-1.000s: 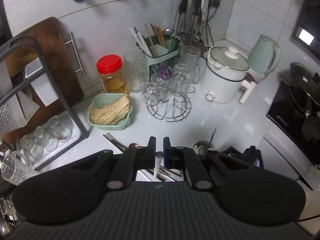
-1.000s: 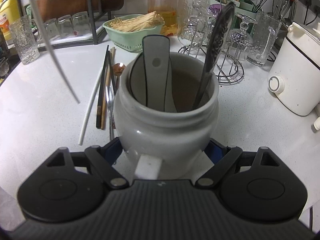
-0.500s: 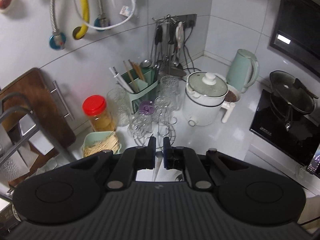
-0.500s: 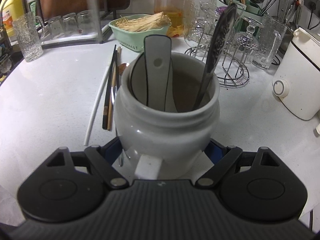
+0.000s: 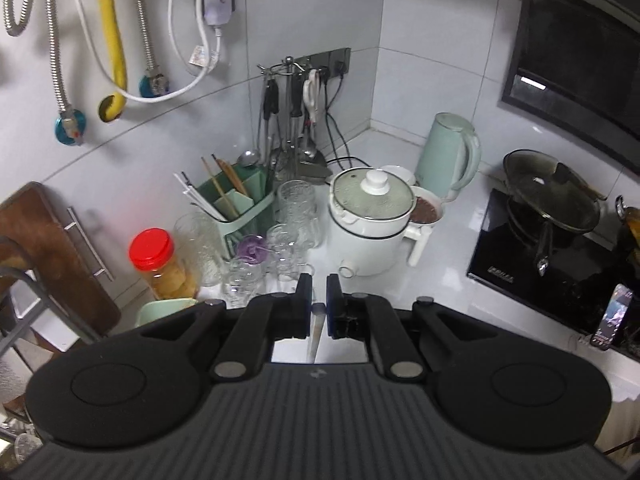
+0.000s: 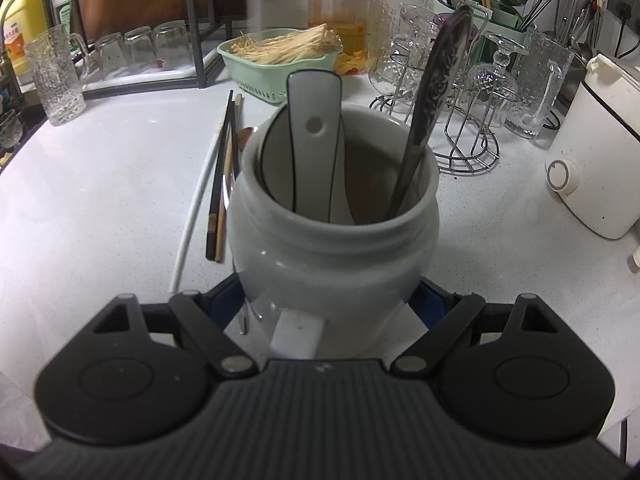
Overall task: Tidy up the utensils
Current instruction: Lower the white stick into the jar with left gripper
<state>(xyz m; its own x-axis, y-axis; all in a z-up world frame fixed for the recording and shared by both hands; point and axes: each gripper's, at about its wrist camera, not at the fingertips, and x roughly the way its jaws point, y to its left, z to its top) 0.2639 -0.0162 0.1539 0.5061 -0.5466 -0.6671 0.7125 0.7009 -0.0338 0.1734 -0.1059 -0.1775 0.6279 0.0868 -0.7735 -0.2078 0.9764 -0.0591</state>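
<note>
overhead, white speckled counter [image 6: 100,200]; right fingers [image 6: 332,300] clamping grey jar [image 6: 336,248], left fingers [image 5: 318,300] pinching white chopstick [image 5: 316,332].

Two spoons [image 6: 314,148] in jar [image 6: 336,248], chopsticks [image 6: 222,176] left.

One grey ceramic jar [image 6: 336,236] is standing nearest in the right wrist view, and two utensils are leaning inside it: one white ceramic spoon [image 6: 314,140] on the left, one patterned metal handle [image 6: 434,92] on the right. Left of the jar, one white chopstick [image 6: 196,204] and two dark chopsticks [image 6: 219,176] are lying on the counter beside a wooden one, partly hidden. Farther back, one green basket [image 6: 256,76] and one red-lidded jar [image 6: 340,16] are sitting. In the left wrist view, one white cooker [image 5: 370,232], one pale green kettle [image 5: 446,156] and one lidded wok [image 5: 552,196] are standing to the right.
</note>
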